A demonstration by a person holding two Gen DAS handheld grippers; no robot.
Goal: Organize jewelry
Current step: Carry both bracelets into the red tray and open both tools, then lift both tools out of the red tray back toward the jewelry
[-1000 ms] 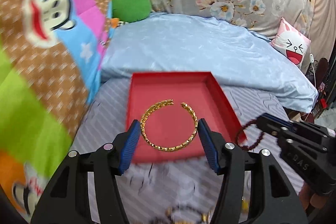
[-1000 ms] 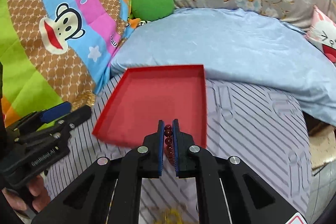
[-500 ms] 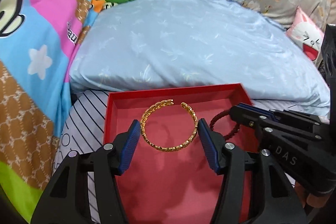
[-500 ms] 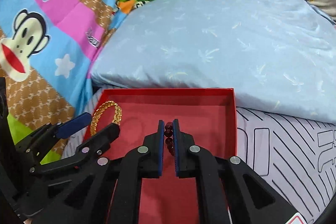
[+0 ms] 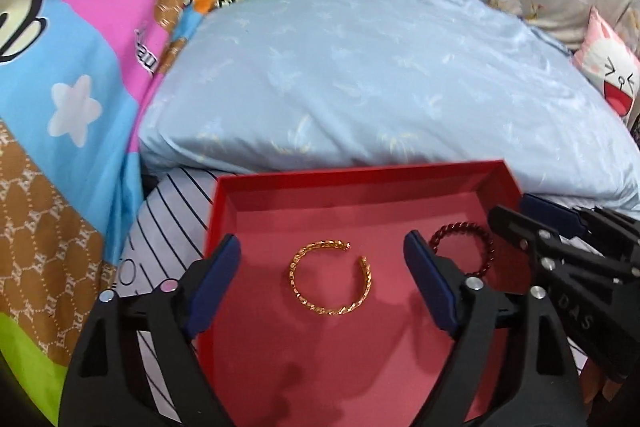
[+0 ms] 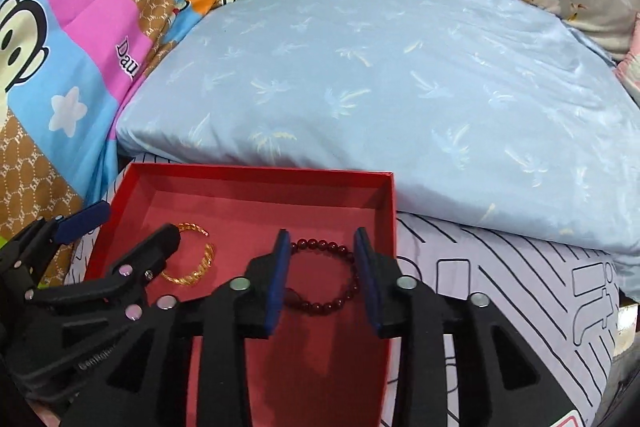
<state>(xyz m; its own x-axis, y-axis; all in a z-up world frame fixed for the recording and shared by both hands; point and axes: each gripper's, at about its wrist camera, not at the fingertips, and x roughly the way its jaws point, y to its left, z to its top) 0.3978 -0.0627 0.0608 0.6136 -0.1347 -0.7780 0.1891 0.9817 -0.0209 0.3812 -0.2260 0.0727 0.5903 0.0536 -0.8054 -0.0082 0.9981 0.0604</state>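
Left tongs (image 5: 322,269): jaws spread wide and opening, over the red tray (image 5: 352,183). Gold bangle (image 5: 331,278) lies flat on the tray floor between the blue pads (image 5: 212,283), clear of both, its gap toward the far right. Nothing held.

Right tongs (image 6: 322,269): jaws partly spread and opening. Bead bracelet (image 6: 332,281) lies on the tray floor between them; its left side runs behind the left pad (image 6: 278,279), contact there cannot be told. Right side of the bracelet clear of the right pad.

Edges: the bracelet sits near the tray's right wall, the bangle left of it, apart from it. Tray's far wall lies just before the blue pillow (image 5: 360,75); far strip of the tray floor is bare. Tray rests on a striped sheet (image 6: 500,279) on the bed, with open sheet to the right. Cartoon blanket (image 5: 64,75) rises at left.

Views: the left camera shows the whole bangle but only part of the bracelet, the rest cut off by its right pad and the right tongs (image 5: 560,239). The right camera shows most of the bracelet, and the bangle (image 6: 196,259) half hidden behind the left tongs (image 6: 120,231).
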